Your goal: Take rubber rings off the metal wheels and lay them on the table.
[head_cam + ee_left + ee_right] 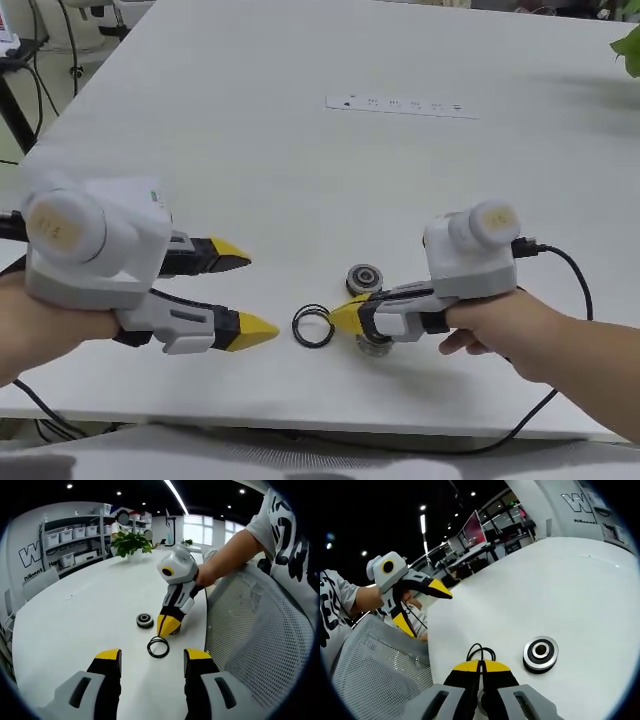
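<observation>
- Here, in the head view, the left gripper point(245, 292) hangs just above the white table point(300, 150). Its jaws are wide apart with nothing between them, and it aims toward the middle as if standing ready.
- The right gripper point(340, 316) has its yellow tips pressed together, and I can see nothing pinched in them. They point at the black rubber rings point(312, 326), which lie flat on the table just beyond the tips, between the two tools.
- One metal wheel point(364, 278) sits just behind the right gripper's nose, apart from it. A second wheel point(376, 346) lies partly hidden beneath that gripper's body.
- In the left gripper view, the gaping jaws frame the rings, which lie loose on the table close ahead. The right gripper's tips come down just beside them.
- The metal wheel sits off to one side, untouched. A dark band runs round it that may be rubber not yet removed, though I cannot be sure.
- In the right gripper view, the closed tips rise at the bottom and the rings peep out right behind them, their loops overlapping. The metal wheel lies flat nearby, off to the side, and the left gripper hovers opposite, open.
- My guess is that these rings are already laid down, so a wheel wants attention next.
</observation>
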Available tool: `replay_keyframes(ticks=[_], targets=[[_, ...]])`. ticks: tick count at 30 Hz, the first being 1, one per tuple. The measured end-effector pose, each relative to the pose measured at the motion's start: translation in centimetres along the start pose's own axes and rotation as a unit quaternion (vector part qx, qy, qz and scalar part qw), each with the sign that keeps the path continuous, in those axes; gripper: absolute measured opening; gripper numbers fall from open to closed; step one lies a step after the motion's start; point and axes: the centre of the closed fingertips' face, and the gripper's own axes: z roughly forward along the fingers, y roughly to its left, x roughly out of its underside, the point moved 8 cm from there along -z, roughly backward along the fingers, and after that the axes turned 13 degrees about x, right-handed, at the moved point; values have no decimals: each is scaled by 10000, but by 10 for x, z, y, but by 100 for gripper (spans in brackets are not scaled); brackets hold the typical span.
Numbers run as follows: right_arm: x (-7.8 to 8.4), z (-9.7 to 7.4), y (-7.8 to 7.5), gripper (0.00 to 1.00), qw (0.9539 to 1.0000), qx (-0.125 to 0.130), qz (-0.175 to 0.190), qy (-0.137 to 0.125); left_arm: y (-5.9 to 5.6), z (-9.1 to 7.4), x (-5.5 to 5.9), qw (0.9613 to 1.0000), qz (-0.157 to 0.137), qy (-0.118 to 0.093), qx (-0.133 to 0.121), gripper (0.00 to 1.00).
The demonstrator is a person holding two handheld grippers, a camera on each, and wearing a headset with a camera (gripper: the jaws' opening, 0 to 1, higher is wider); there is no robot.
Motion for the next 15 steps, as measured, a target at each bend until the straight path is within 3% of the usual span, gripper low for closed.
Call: replay_keyframes(ticks=[15], targets=[[-4,-5,-8,4,9999,92,-51,-113,1,2,-2,10000,8,68,52,48]])
